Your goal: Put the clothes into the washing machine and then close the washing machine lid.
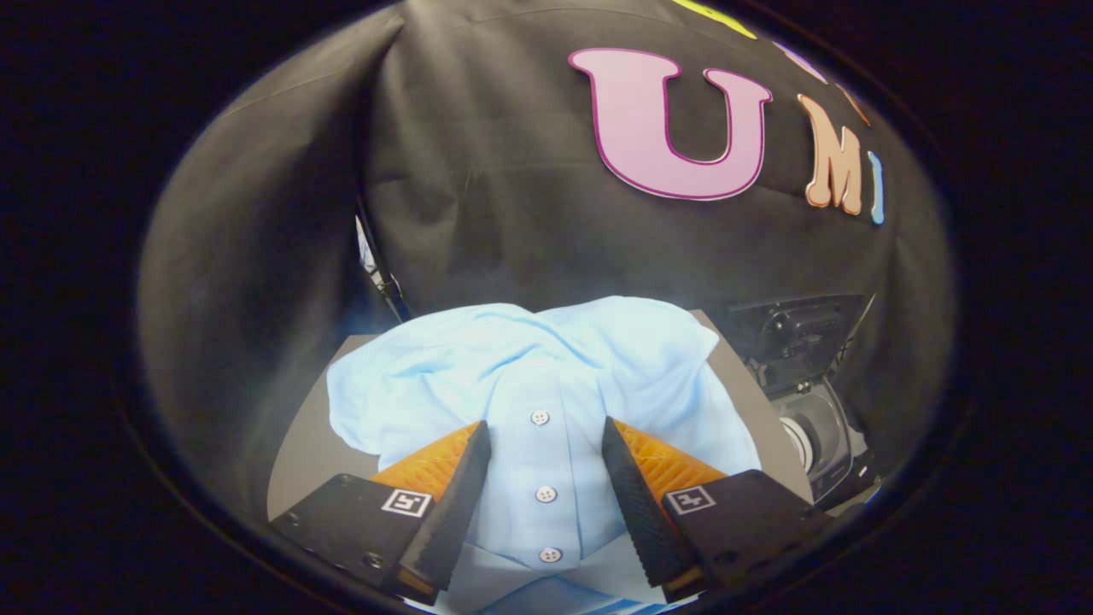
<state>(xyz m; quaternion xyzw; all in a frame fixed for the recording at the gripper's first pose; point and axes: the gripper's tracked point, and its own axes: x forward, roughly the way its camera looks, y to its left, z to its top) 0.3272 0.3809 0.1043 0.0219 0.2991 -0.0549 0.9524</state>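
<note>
I have the tool (545, 478) low in the frame with its fingers spread apart, straddling the button strip of the light blue shirt (529, 384) without pressing on it. The shirt lies rumpled on the grey desk (299, 461), filling the centre of the frame. The washing machine (811, 401) sits at the right, beyond the shirt, and I cannot tell how its lid stands. I judge this the pickup step: next I need to lower, pinch a fold of cloth firmly, then carry it right.
</note>
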